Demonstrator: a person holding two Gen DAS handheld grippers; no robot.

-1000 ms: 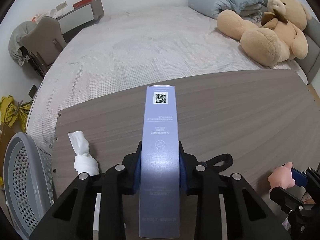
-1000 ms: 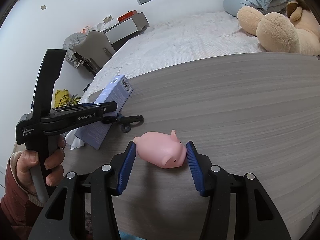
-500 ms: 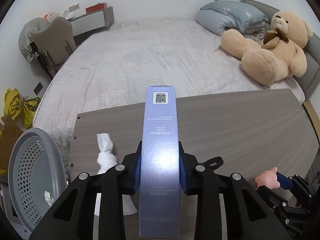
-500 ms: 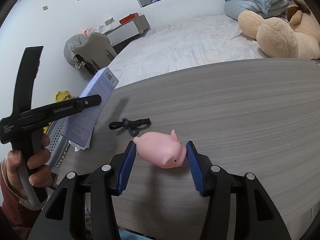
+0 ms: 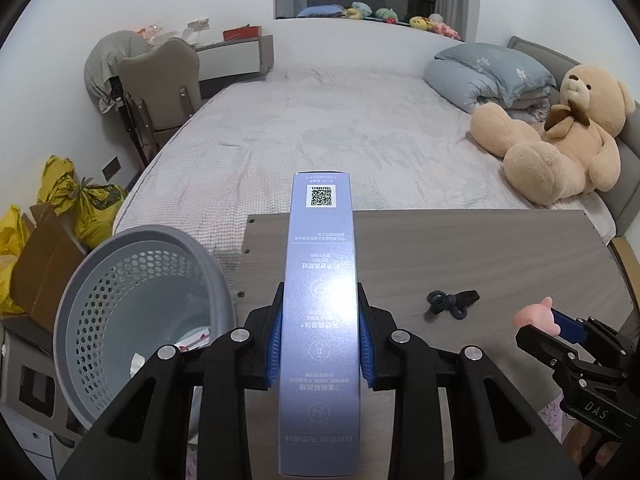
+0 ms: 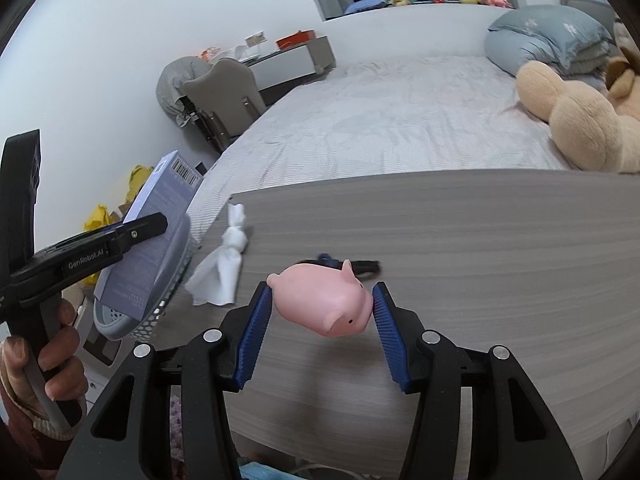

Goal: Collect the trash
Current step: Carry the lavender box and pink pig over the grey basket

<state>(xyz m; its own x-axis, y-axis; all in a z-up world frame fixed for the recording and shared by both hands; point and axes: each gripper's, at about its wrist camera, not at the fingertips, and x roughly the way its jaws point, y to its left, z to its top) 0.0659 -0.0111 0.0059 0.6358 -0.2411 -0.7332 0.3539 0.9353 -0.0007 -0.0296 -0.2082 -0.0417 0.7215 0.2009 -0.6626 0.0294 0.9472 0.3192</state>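
1. Box (image 5: pixel 320 320): long, lilac, clamped between the pads of my left gripper (image 5: pixel 320 344). QR code at its far end; barcode on the end flap in the right view; Chinese print too small to read. It hangs beside the table edge, above the grey perforated bin (image 5: pixel 100 280).
2. Pig (image 6: pixel 324 300): pink toy, pinched in my right gripper (image 6: pixel 320 320), lifted off the table (image 6: pixel 480 260).
3. Tissue (image 6: pixel 224 268): white, twisted, on the table near the bin.
4. Black strap (image 5: pixel 452 302): on the table.
5. Lettering: "GenRobot.AI" on the left gripper, "DAS" on the right.
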